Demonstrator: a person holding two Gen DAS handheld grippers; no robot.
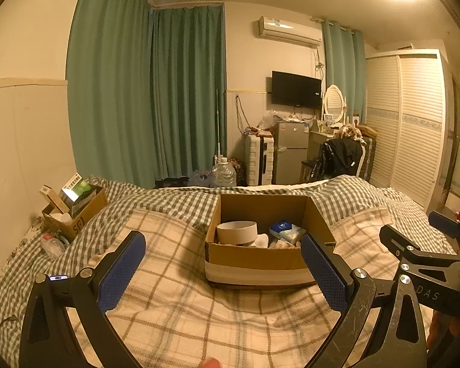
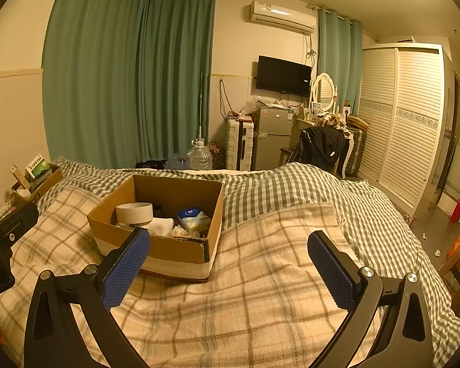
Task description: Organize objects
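An open cardboard box [image 1: 254, 256] [image 2: 174, 247] sits on the plaid blanket on the bed. Inside it are a wide tape roll [image 1: 236, 231] [image 2: 134, 212], a blue-and-white tissue pack [image 1: 286, 230] [image 2: 194, 217] and some white items. My left gripper [image 1: 222, 263] is open and empty, just in front of the box. My right gripper [image 2: 228, 263] is open and empty, to the right of the box and in front of it; it also shows at the right edge of the left wrist view [image 1: 414, 236].
A second cardboard box [image 1: 73, 211] [image 2: 35, 181] with packets stands at the bed's far left by the wall, a plastic jar [image 1: 52, 245] beside it. Beyond the bed are water bottles, a suitcase, a fridge and a chair. A stool [image 2: 458, 268] stands at the right.
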